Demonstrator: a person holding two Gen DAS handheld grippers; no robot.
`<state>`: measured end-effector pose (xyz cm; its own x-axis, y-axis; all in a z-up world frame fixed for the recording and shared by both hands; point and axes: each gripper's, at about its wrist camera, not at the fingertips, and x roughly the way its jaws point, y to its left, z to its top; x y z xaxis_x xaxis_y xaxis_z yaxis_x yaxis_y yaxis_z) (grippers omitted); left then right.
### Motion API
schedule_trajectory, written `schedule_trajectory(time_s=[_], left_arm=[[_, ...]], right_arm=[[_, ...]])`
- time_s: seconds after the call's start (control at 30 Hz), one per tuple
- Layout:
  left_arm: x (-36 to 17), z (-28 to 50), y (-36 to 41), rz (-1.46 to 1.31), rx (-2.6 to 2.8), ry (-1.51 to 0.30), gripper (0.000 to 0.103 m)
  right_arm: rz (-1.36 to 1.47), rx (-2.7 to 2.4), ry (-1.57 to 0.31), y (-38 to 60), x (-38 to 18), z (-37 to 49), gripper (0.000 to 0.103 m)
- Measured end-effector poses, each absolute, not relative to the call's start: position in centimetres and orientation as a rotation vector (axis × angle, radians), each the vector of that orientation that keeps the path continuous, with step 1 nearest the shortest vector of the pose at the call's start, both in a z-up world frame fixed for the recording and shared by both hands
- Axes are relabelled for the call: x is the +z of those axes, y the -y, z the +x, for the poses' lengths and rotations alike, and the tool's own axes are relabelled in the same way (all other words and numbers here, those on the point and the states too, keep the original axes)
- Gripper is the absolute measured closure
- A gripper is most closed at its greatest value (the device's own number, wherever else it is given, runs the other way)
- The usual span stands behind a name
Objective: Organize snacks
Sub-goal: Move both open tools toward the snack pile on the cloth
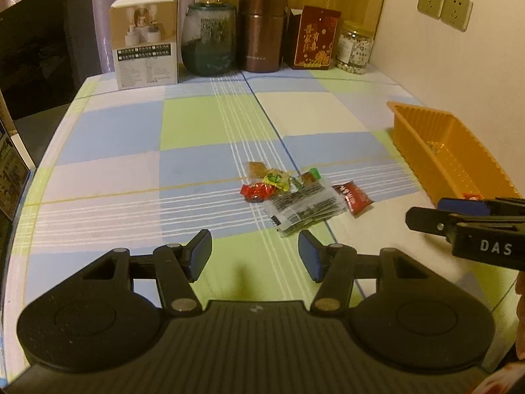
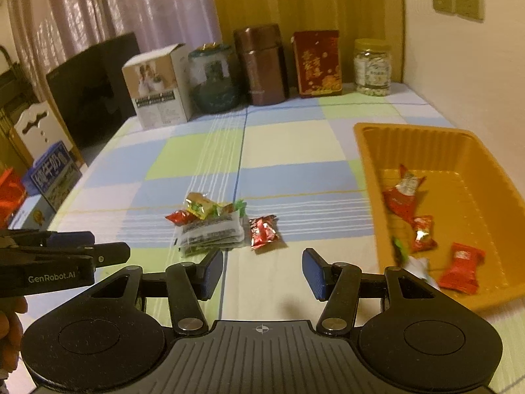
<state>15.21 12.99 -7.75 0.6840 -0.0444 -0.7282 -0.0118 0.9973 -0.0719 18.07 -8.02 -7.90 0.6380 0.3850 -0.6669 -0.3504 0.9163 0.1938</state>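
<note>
Right gripper (image 2: pixel 259 274): jaws apart, nothing between, pointing down at checked tablecloth (image 2: pixel 295 141). Left gripper (image 1: pixel 254 256): same, apart and empty.

Dark red packet (image 2: pixel 263 232) just ahead of right gripper, near its centreline, lying alone, long axis running away from tool. Flat clear packets (image 2: pixel 210 234) and candy heap ahead-left, closer to left gripper.

Orange tray (image 2: pixel 367 164) to right of right gripper, 4 or so wrappers inside.

Judgement: right gripper nearer red packet and tray; likely next pick.
</note>
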Motion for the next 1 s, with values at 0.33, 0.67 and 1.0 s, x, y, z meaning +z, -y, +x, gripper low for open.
schedule_trajectory(time_s=[0.33,0.67,1.0], left_arm=[[-9.7,17.6,-13.9,-0.081,-0.044,-0.827,0.048],[-11.0,20.1,-14.3,-0.084,-0.043,-0.837,0.048],[-11.7,21.8,-13.9,-0.095,-0.106,-0.836,0.048]], right_arm=[[-0.010,0.412,-0.767,5.9,-10.6,21.3,0.049],[-0.004,0.422,-0.817,5.4,-12.8,24.9,0.058],[-0.004,0.422,-0.842,4.9,-14.0,26.5,0.063]])
